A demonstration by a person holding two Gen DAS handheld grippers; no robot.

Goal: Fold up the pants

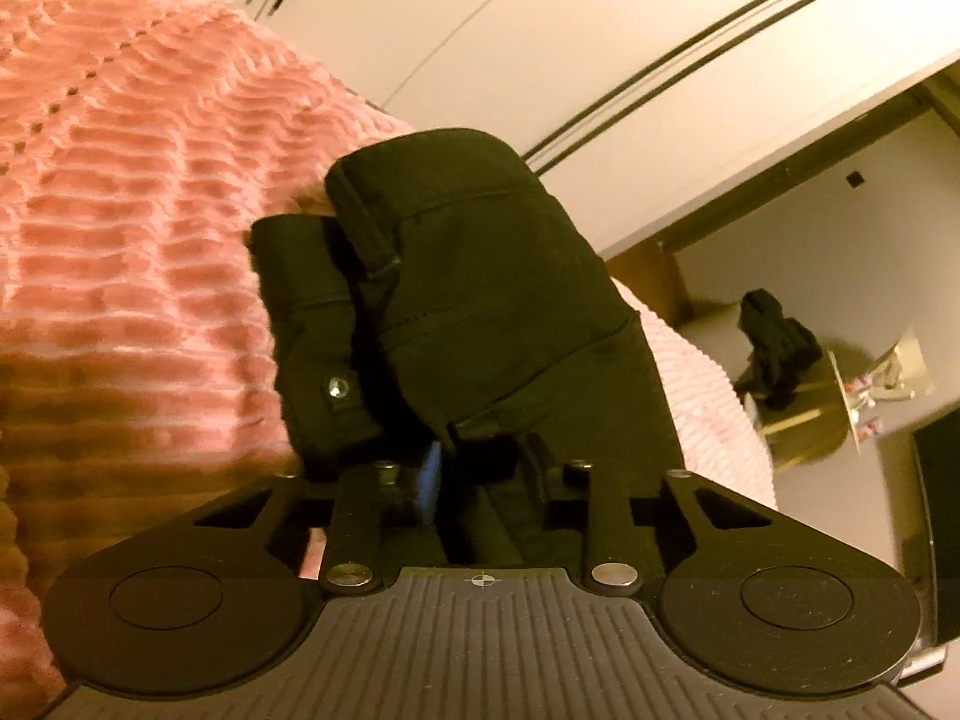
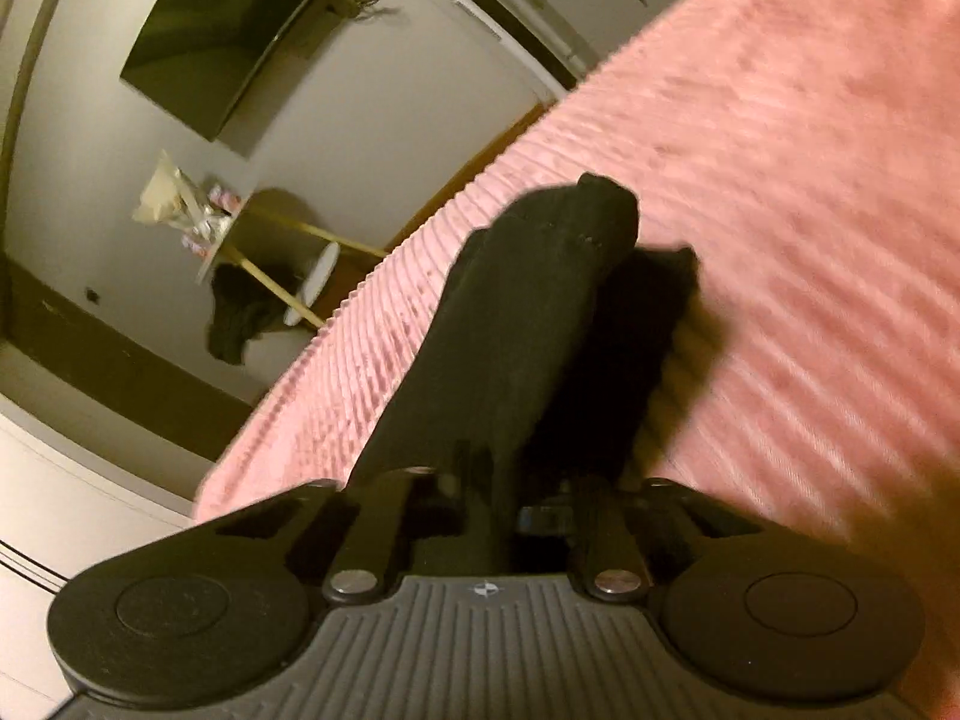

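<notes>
- the black pants (image 1: 480, 300) lie bunched on a pink ribbed bedspread (image 1: 132, 192), near its edge, with one end drawn up into each claw.
- the left wrist view alone shows the waistband end: a folded flap, stitched seams and a small shiny metal button (image 1: 336, 387) on a narrower strip at the left.
- the left gripper (image 1: 474, 480) has cloth running straight in between its fingers; the jaws stand narrow and the fabric fills the gap, so it reads as clenched on the pants.
- the right wrist view alone shows a long, plain stretch of the pants (image 2: 510, 324), rising from the bedspread (image 2: 780, 180) towards the camera, with a dark shadow beside it.
- the right gripper (image 2: 498, 504) has its jaws drawn close together with that stretch pinched between them.
- both views catch a small round table (image 2: 264, 228) tipped by the fisheye, with dark clothing (image 2: 240, 318) hanging off it and packets on top.
- only the right view shows a dark flat screen (image 2: 240, 42) on the pale wall.
- only the left view shows pale wardrobe doors (image 1: 480, 42) with thin black lines.
</notes>
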